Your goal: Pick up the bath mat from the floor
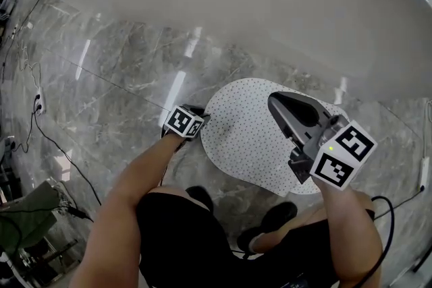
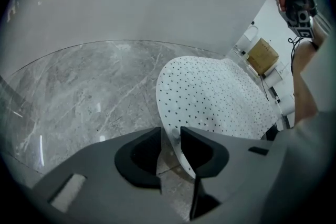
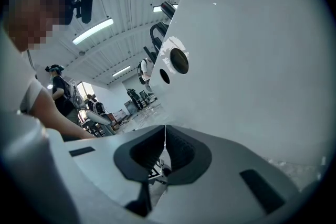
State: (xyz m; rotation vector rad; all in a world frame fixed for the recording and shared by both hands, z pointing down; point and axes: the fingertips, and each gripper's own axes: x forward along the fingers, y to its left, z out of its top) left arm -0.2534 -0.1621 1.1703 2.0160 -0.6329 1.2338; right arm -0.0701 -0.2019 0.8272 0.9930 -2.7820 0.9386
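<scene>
One hand-held gripper (image 2: 170,131) (left) straddles bath mat (image 2: 215,97) edge.

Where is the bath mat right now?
In the head view the bath mat lies on the marble floor at centre-right, beside the white tub; its left edge sits between the open jaws of the left gripper.

white tub (image 1: 283,23): curved wall, two dark holes on top | grey marble floor (image 1: 101,77): glossy | black cable (image 1: 50,145): lying on floor | cardboard box (image 2: 262,55): near tub | ceiling lights (image 3: 93,31): lit
</scene>
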